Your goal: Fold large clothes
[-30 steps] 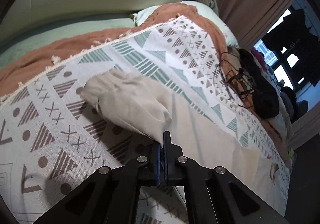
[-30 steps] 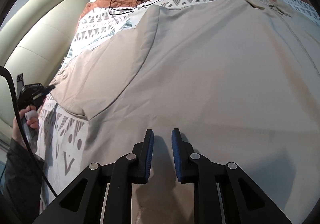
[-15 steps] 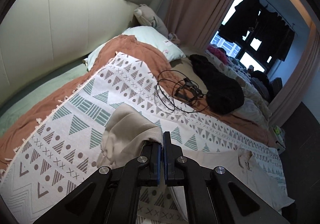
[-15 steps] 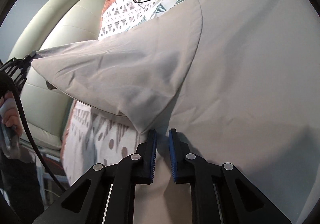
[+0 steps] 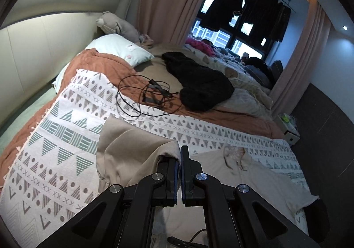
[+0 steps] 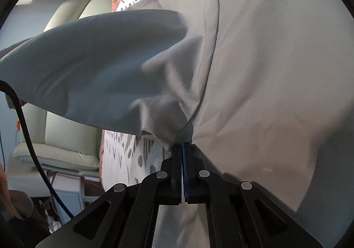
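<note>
My left gripper (image 5: 179, 155) is clamped on the cuff end of the beige garment's sleeve (image 5: 132, 148); the cloth bunches over the left finger and drapes down and to the left onto the patterned blanket (image 5: 55, 159). The beige garment (image 5: 254, 181) lies spread flat on that blanket on the bed. From the left wrist view its long axis runs from the near bottom edge away toward the right, with the collar (image 5: 234, 157) at the far end, pointing toward the right edge of the bed. The lifted sleeve runs crosswise to that axis, out to the left.

My right gripper (image 6: 183, 148) has just been closing and now pinches a fold of the garment (image 6: 265, 70) near where the sleeve (image 6: 88, 66) meets the body. In this view the sleeve stretches taut from the pinch out to the left, raised clear of the blanket (image 6: 124, 159) beneath it. A black cable (image 6: 26, 128) crosses the left side.

Beyond the garment, black cords (image 5: 143, 97) and a dark knit garment (image 5: 199, 84) lie on the bed.
</note>
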Motion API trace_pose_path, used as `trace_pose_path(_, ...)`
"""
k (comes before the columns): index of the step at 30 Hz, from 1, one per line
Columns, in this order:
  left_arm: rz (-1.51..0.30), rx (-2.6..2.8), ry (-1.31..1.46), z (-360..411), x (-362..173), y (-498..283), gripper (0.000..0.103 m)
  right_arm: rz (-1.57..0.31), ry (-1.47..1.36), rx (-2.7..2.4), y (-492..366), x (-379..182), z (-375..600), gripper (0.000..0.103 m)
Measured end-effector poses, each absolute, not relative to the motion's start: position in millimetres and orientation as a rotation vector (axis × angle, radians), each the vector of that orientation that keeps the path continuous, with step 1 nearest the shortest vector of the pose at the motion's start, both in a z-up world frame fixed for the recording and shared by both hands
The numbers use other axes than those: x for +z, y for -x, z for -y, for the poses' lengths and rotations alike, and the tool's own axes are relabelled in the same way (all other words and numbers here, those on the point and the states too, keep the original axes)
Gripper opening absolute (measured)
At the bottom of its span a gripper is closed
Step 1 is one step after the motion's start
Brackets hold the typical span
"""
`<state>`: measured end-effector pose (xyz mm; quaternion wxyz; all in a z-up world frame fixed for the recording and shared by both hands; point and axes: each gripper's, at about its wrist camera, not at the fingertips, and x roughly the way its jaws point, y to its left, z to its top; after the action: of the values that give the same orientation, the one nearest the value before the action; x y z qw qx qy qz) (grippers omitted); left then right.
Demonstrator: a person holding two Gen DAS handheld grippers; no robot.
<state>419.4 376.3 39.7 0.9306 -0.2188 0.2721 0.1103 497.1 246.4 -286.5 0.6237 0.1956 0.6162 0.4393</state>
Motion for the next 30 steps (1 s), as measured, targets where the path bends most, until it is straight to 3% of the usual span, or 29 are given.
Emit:
trace_pose_path(15,-0.622,0.005,0.422,-264.3,27.8,-460.5,0.001,-1.137,-0.513,0.767,-507.3,-205.8,-57.7,0.005)
trace_pose_path(26,-0.743,-0.18,0.51,-188.7,-54.2,-505.8,0.002,-1.165,-0.63,0.657,-515.7,-214.3,11.0,0.005)
trace_pose_path(28,-0.805,-0.188,0.559,-176.3,-78.8,-512.8,0.011,-1.169,-0.624,0.669,-516.8,-209.7,13.7,0.009)
trace_pose_path(29,-0.837,-0.19,0.6,-172.9,-92.0,-513.6,0.029,-1.164,-0.611,0.664,-516.9,-206.6,16.4,0.013)
trace_pose_path(30,-0.855,-0.198,0.652,-173.1,-104.3,-512.4,0.052,-1.155,-0.593,0.647,-516.5,-203.5,20.4,0.027)
